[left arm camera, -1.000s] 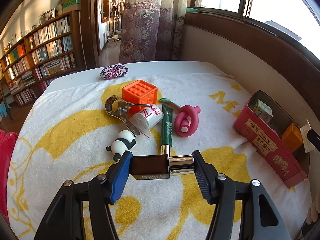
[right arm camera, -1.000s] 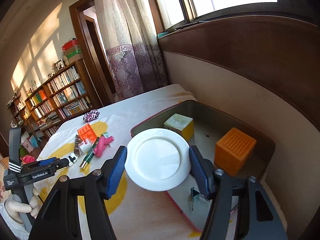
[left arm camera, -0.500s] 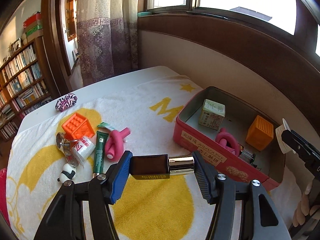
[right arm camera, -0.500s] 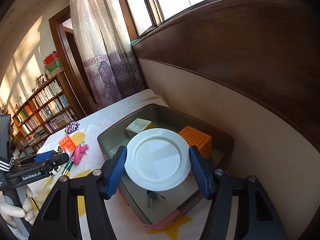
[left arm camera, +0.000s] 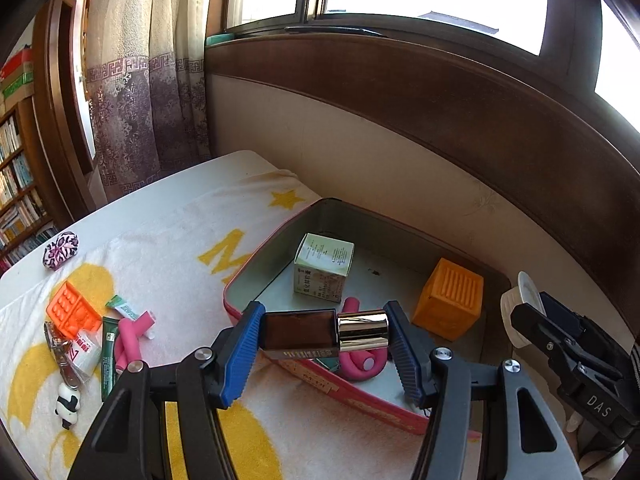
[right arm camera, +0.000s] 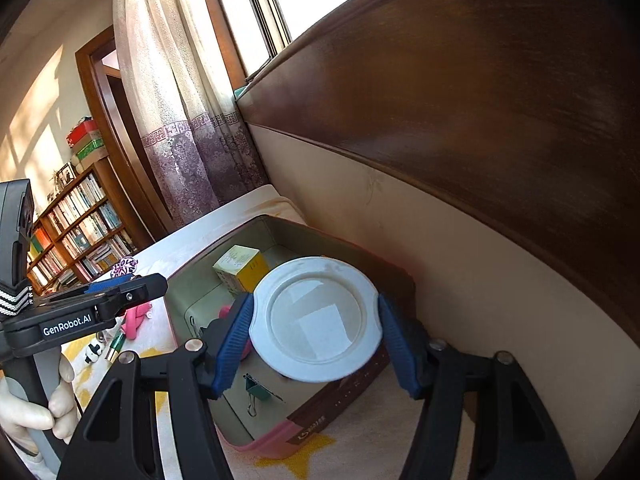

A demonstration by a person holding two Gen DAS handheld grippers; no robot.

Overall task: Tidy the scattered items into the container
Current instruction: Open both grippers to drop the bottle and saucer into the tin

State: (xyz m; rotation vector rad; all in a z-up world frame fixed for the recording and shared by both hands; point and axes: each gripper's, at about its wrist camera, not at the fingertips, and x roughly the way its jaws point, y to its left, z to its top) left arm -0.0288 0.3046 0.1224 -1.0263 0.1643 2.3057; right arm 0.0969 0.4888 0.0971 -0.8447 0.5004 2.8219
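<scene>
Container [left arm camera: 256, 276], a pink-sided tin with a grey inside, is set at the far right edge of a white and yellow towel [left arm camera: 168, 236] that is spread over a table pushed against a cream wall with dark wood panelling [left arm camera: 460, 92]. A patterned curtain [left arm camera: 148, 80] is hung by the window, and a bookshelf [right arm camera: 76, 216] is seen at the left. Inside the tin are kept an orange cube [left arm camera: 450, 298], a green and white box [left arm camera: 324, 266], a pink curled toy [left arm camera: 362, 360] and what seems to be a binder clip [right arm camera: 256, 390], partly hidden. Left on the towel are an orange block [left arm camera: 72, 314], a pink toy [left arm camera: 132, 338], a green tube [left arm camera: 108, 356], a small panda figure [left arm camera: 67, 404] and a patterned hair tie [left arm camera: 60, 245].

The left gripper [left arm camera: 324, 334] is clamped end to end on a dark bottle with a gold cap [left arm camera: 320, 332], held above the tin's near wall. The right gripper [right arm camera: 316, 320] is closed on the rim of a white round lid [right arm camera: 316, 318], held over the tin.
</scene>
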